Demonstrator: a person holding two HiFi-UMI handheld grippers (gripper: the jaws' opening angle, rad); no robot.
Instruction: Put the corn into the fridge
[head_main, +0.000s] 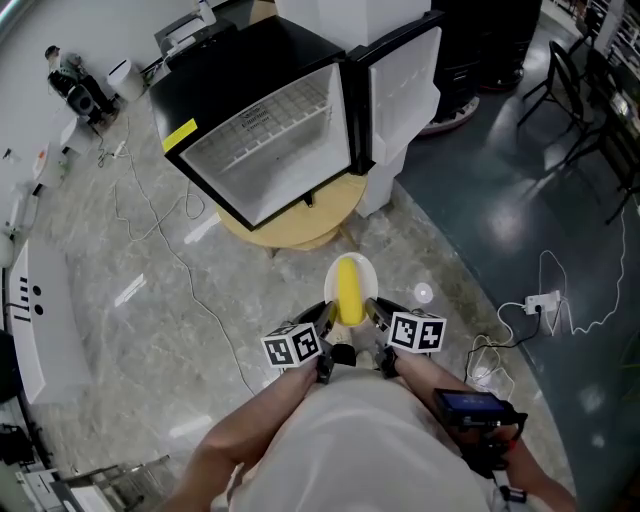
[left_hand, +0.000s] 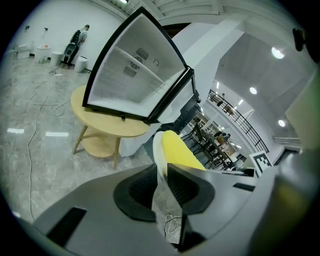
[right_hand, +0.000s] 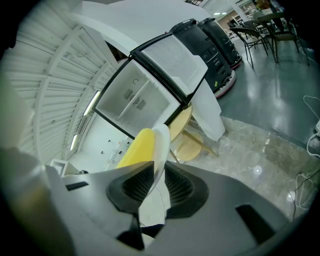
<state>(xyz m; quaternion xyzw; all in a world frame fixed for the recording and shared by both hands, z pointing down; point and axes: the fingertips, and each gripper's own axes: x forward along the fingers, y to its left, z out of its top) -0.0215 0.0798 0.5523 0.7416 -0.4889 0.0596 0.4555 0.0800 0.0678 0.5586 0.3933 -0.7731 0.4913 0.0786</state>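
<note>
Two claws share the load: the left gripper (head_main: 327, 318) and right gripper (head_main: 374, 314) each pinch an opposite edge of the white plate (head_main: 369, 276), apparently to keep it level; the corn (head_main: 350, 292) lies along its middle; the open fridge (head_main: 262, 140) stands ahead on a round wooden table (head_main: 300, 228), door swung wide.

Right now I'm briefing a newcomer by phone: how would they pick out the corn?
Find the open black fridge on the round wooden table. In front of it, the left gripper and right gripper clamp a white plate. The corn lies on it: the only yellow thing between the grippers.
</note>
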